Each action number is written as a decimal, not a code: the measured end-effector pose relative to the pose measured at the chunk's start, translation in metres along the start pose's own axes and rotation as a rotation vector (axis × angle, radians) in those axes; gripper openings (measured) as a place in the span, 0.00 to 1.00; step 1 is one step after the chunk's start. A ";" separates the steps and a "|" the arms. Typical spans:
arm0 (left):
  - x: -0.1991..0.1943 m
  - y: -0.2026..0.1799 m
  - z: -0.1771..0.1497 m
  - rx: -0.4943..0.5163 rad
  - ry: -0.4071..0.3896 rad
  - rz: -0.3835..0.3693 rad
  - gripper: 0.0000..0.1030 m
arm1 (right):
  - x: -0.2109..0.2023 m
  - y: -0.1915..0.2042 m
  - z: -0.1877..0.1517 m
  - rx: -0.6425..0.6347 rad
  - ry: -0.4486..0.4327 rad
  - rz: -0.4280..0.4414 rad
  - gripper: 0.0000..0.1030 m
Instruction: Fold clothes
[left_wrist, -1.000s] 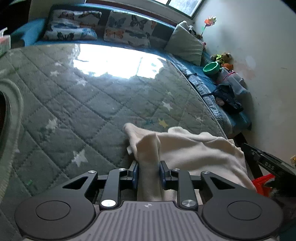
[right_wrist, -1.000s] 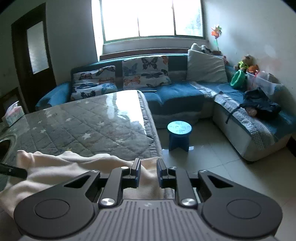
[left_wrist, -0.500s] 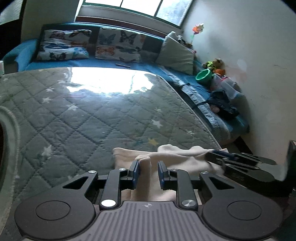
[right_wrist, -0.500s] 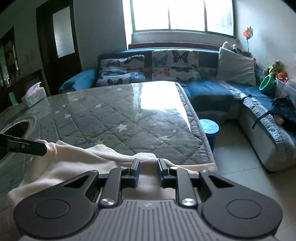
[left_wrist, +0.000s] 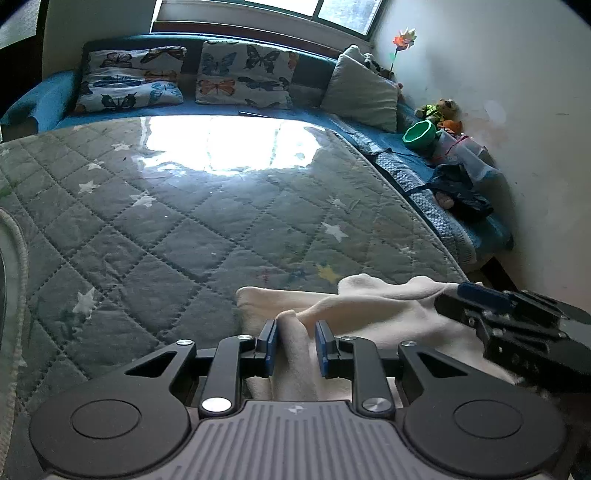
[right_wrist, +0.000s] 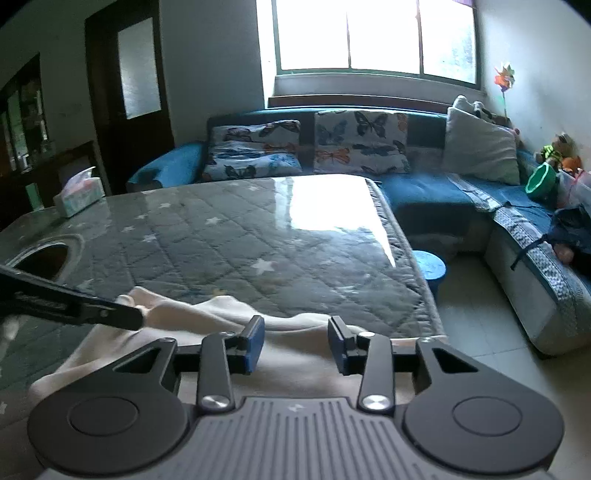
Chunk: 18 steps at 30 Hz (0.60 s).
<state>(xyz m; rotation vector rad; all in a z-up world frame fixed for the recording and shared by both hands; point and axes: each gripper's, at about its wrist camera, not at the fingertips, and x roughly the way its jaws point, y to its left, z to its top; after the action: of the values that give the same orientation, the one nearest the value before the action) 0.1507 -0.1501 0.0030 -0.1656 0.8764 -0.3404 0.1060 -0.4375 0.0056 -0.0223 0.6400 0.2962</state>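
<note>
- Cream garment (left_wrist: 369, 314) lies bunched at the near edge of the quilted surface (left_wrist: 184, 229).
- Left claw (left_wrist: 294, 341) pinches a ridge of cloth.
- Right claw (right_wrist: 296, 341) sits spread over the hem, gripping nothing.
- Judged step: releasing a fold; next, the left lets go, then smooth it flat.

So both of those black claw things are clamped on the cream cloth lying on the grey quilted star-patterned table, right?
Not quite. Only the left gripper is clamped on the cream cloth, with a fold pinched between its fingers. The right wrist view shows the right gripper with fingers spread apart above the cloth, holding nothing. The cloth does lie on the grey quilted star-patterned table.
</note>
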 end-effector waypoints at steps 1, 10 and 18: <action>0.000 0.000 0.000 -0.001 0.000 0.002 0.23 | 0.001 0.003 -0.001 -0.008 0.004 0.002 0.42; -0.006 0.000 -0.001 0.006 -0.003 0.008 0.24 | 0.008 0.013 -0.003 -0.033 0.024 -0.010 0.52; -0.022 -0.010 -0.005 0.033 -0.022 -0.012 0.24 | -0.024 0.013 -0.013 -0.001 0.013 -0.003 0.56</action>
<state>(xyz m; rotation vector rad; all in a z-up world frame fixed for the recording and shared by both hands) 0.1313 -0.1513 0.0185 -0.1442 0.8481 -0.3637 0.0766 -0.4325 0.0099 -0.0262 0.6526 0.2938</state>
